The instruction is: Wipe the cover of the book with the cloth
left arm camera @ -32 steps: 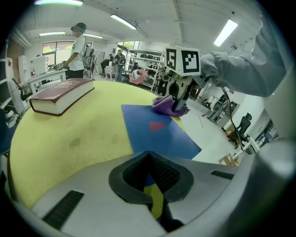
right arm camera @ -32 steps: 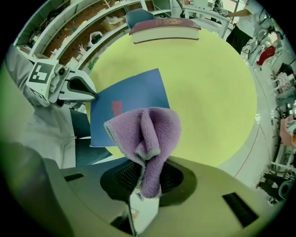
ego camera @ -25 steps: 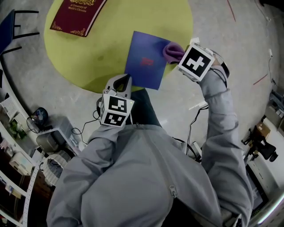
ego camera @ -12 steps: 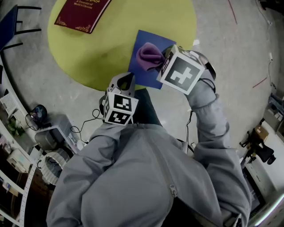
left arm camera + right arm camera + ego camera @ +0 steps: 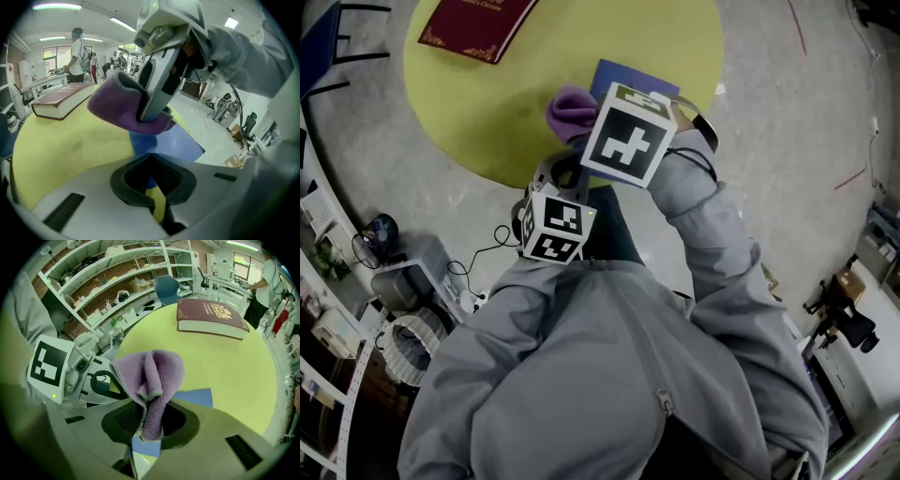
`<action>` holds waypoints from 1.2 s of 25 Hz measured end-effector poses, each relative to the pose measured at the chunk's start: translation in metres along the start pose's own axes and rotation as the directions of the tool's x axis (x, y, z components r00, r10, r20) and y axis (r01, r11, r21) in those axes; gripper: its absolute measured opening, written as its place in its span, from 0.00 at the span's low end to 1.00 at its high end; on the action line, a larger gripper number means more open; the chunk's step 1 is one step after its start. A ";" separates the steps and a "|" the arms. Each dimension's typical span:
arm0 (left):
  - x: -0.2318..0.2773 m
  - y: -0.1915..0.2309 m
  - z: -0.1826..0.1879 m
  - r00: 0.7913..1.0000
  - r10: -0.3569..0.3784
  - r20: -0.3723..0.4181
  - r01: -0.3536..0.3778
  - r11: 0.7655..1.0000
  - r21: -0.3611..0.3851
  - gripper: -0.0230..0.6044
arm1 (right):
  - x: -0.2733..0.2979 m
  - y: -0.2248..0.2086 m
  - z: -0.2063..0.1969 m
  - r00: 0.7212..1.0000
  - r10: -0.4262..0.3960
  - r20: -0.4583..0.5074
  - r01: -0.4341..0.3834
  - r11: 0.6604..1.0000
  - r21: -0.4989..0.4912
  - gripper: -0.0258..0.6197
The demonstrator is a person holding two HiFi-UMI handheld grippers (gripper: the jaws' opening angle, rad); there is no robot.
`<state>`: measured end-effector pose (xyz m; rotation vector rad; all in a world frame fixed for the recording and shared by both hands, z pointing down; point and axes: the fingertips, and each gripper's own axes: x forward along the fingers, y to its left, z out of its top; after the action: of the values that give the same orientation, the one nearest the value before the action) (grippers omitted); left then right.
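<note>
A thin blue book [image 5: 625, 75] lies on the round yellow-green table [image 5: 487, 103] near its front edge, mostly hidden under my right gripper's marker cube. My right gripper [image 5: 598, 122] is shut on a bunched purple cloth [image 5: 572, 109], which sits at the book's left side. In the right gripper view the cloth [image 5: 152, 376] rises from the jaws above the blue cover [image 5: 194, 397]. My left gripper [image 5: 562, 176] hovers at the table's front edge, just below the cloth; its jaws look shut with nothing between them. In the left gripper view the cloth [image 5: 117, 105] hangs over the book [image 5: 173, 143].
A thick maroon book [image 5: 473, 21] lies at the far left of the table. A blue chair [image 5: 166, 287] and cluttered shelves [image 5: 108, 282] stand beyond the table. A person [image 5: 77, 51] stands far off. Cables and boxes lie on the floor at the left [image 5: 403, 291].
My right gripper has swept the cloth leftward across the blue book, from its right edge to its left side. The left gripper has stayed at the table's front edge.
</note>
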<state>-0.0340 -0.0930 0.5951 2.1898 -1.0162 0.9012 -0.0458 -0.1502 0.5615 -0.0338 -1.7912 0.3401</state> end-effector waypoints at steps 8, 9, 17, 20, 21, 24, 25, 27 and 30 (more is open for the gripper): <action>0.001 0.000 -0.002 1.000 0.004 0.003 -0.004 1.000 0.003 0.06 | 0.026 -0.004 0.005 0.999 0.006 -0.039 -0.006 1.000 -0.013 0.20; 0.001 0.001 -0.001 1.000 0.007 0.004 -0.007 1.000 0.004 0.06 | 0.027 -0.005 0.005 0.999 0.009 -0.040 -0.009 1.000 -0.007 0.20; 0.001 0.000 0.000 1.000 0.006 0.005 -0.006 1.000 -0.003 0.06 | 0.025 -0.007 -0.006 0.998 0.028 -0.051 -0.028 1.000 0.010 0.20; 0.001 0.000 -0.001 1.000 0.009 0.005 -0.009 1.000 -0.004 0.06 | 0.024 -0.008 -0.019 0.998 0.028 -0.056 -0.027 0.999 0.024 0.20; 0.002 0.000 -0.001 1.000 0.008 0.004 -0.008 1.000 -0.005 0.06 | 0.023 -0.008 -0.023 0.998 0.027 -0.055 -0.025 0.999 0.030 0.20; 0.002 0.000 0.000 1.000 0.006 0.003 -0.006 1.000 -0.010 0.06 | 0.020 -0.009 -0.036 0.999 0.020 -0.050 -0.017 0.999 0.050 0.20; 0.001 -0.001 0.000 1.000 0.006 0.003 -0.006 1.000 -0.011 0.06 | 0.019 -0.008 -0.041 0.999 0.020 -0.050 -0.017 0.998 0.060 0.20; 0.000 -0.002 0.000 1.000 0.007 0.004 -0.007 1.000 -0.009 0.06 | 0.018 -0.004 -0.051 0.998 0.028 -0.055 -0.023 0.996 0.090 0.20; 0.000 -0.002 0.000 1.000 0.007 0.005 -0.007 1.000 -0.008 0.06 | 0.014 -0.007 -0.062 0.999 0.006 -0.048 -0.001 0.994 0.106 0.20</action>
<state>-0.0325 -0.0925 0.5950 2.1843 -1.0285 0.8937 0.0114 -0.1408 0.5897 0.0300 -1.7234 0.4328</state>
